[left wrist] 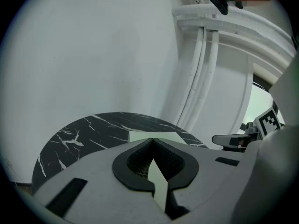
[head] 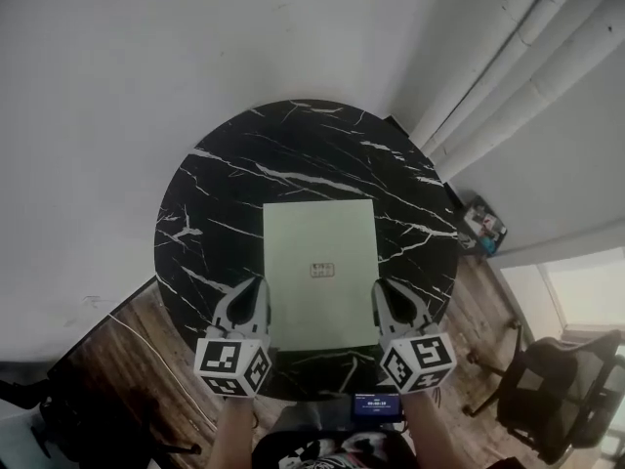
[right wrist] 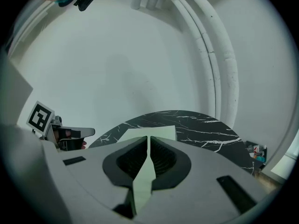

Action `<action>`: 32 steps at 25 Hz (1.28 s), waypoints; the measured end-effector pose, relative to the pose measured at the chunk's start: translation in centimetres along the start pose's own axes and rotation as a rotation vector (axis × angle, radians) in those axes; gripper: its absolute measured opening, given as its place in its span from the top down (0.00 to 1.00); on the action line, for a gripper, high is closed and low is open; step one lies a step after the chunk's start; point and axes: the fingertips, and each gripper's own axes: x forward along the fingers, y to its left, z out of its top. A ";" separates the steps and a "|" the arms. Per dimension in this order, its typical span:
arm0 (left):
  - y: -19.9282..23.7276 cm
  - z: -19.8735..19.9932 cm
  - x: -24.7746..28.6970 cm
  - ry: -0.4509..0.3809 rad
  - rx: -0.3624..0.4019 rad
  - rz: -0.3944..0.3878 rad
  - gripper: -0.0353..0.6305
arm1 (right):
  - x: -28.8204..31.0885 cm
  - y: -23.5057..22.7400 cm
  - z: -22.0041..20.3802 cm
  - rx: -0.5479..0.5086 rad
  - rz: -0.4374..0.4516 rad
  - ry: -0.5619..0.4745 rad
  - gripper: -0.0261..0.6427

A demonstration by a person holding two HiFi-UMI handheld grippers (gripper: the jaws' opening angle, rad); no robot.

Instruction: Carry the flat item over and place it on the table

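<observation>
A pale green flat rectangular item (head: 320, 262) with a small label near its middle lies level over the round black marble table (head: 215, 193); whether it rests on the top I cannot tell. My left gripper (head: 257, 291) is shut on its near left edge, and my right gripper (head: 384, 293) is shut on its near right edge. In the left gripper view the green sheet (left wrist: 160, 183) runs between the closed pads of the left gripper (left wrist: 152, 143). The right gripper view shows the same sheet (right wrist: 143, 181) pinched where the right gripper (right wrist: 148, 140) meets.
White wall behind the table. White pipes (head: 508, 76) run along the right corner. A black office chair (head: 566, 389) stands at the lower right on the wooden floor, with a small colourful box (head: 484, 225) beside the table. A dark flat object (head: 88, 379) lies at the lower left.
</observation>
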 end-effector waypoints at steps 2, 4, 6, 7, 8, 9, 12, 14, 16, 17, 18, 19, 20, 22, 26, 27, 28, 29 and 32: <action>-0.6 0.7 -0.7 -0.015 0.021 -0.013 0.93 | -0.9 0.4 0.7 -0.007 -0.005 -0.022 0.92; -1.2 1.4 -1.4 -0.037 0.034 -0.025 0.93 | -1.7 0.8 1.3 -0.012 -0.010 -0.043 0.92; -1.9 2.1 -2.3 -0.060 0.042 -0.040 0.93 | -2.7 1.2 1.8 -0.018 -0.016 -0.061 0.92; -2.2 2.4 -2.8 -0.072 0.044 -0.047 0.93 | -3.2 1.5 2.0 -0.023 -0.019 -0.068 0.92; -2.4 2.8 -3.3 -0.084 0.045 -0.054 0.93 | -3.7 1.8 2.1 -0.027 -0.023 -0.074 0.92; -2.7 3.1 -3.9 -0.096 0.048 -0.059 0.93 | -4.3 2.0 2.3 -0.031 -0.026 -0.080 0.92; -3.2 3.8 -5.5 -0.126 0.056 -0.058 0.93 | -6.1 2.6 2.7 -0.033 -0.035 -0.106 0.92; -3.5 4.3 -6.5 -0.147 0.061 -0.059 0.93 | -7.2 2.9 3.1 -0.037 -0.041 -0.131 0.92; -4.0 4.9 -7.3 -0.173 0.069 -0.065 0.93 | -8.0 3.3 3.5 -0.046 -0.046 -0.155 0.92; -4.4 5.2 -7.8 -0.185 0.075 -0.068 0.93 | -8.4 3.5 3.6 -0.050 -0.047 -0.163 0.92; -4.7 5.4 -8.4 -0.194 0.081 -0.070 0.93 | -9.0 3.8 3.7 -0.051 -0.046 -0.171 0.92; -5.0 5.5 -9.1 -0.201 0.087 -0.072 0.93 | -9.6 4.1 3.8 -0.051 -0.045 -0.178 0.92; -5.3 5.6 -9.7 -0.207 0.091 -0.074 0.93 | -10.2 4.5 3.9 -0.051 -0.043 -0.186 0.92; -5.7 6.0 -10.9 -0.223 0.096 -0.074 0.93 | -11.2 5.3 4.2 -0.053 -0.036 -0.202 0.92; -6.0 6.1 -12.8 -0.253 0.102 -0.074 0.93 | -13.1 6.4 4.3 -0.065 -0.034 -0.229 0.92; -6.1 6.0 -13.2 -0.258 0.102 -0.075 0.93 | -13.5 6.6 4.3 -0.072 -0.035 -0.232 0.93; -6.2 6.0 -13.6 -0.263 0.102 -0.076 0.93 | -13.9 6.8 4.2 -0.078 -0.036 -0.234 0.93; -6.3 5.9 -13.9 -0.267 0.103 -0.077 0.93 | -14.2 6.9 4.2 -0.082 -0.036 -0.237 0.93; -6.3 5.9 -14.8 -0.277 0.106 -0.077 0.93 | -14.9 7.5 4.1 -0.083 -0.038 -0.248 0.93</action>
